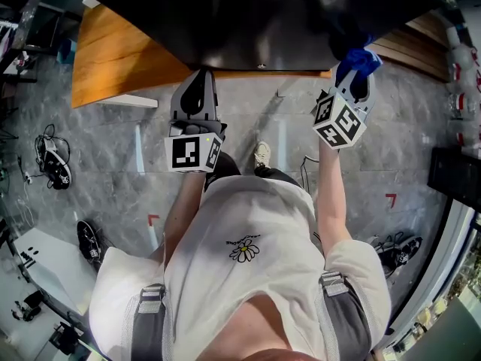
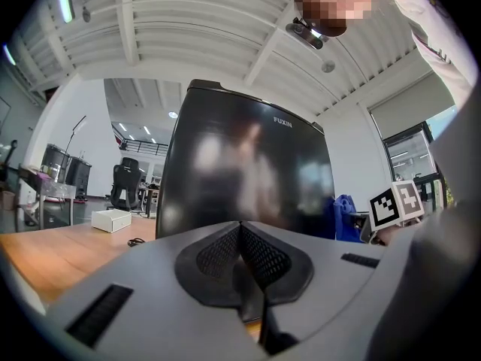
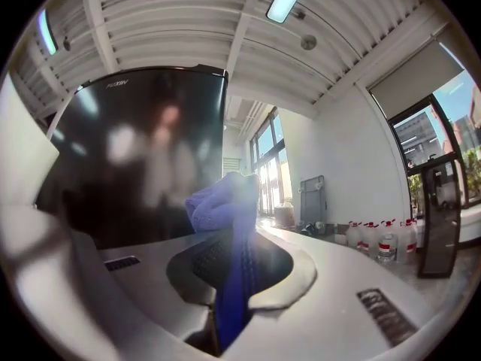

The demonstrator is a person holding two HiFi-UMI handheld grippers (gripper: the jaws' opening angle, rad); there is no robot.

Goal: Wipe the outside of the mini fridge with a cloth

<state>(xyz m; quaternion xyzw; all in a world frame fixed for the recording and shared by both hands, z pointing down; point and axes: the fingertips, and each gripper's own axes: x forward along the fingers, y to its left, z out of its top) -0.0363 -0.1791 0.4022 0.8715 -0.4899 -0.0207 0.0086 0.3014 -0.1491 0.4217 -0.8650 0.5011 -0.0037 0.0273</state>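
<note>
The black mini fridge (image 1: 263, 17) stands on a wooden table (image 1: 113, 55); its glossy door fills the left gripper view (image 2: 248, 171) and the left of the right gripper view (image 3: 143, 156). My right gripper (image 1: 353, 77) is shut on a blue cloth (image 1: 359, 57), whose bunched end (image 3: 222, 198) sticks out past the jaws, close to the fridge's front right edge. The cloth (image 2: 346, 216) also shows beside the fridge in the left gripper view. My left gripper (image 1: 197, 89) is shut with nothing in it, just below the fridge's front.
A white box (image 2: 111, 219) lies on the table left of the fridge. Wooden slats (image 1: 421, 43) lie at the right. Shoes (image 1: 56, 168) and cables lie on the grey floor. Several bottles (image 3: 376, 239) stand on the floor at the far right.
</note>
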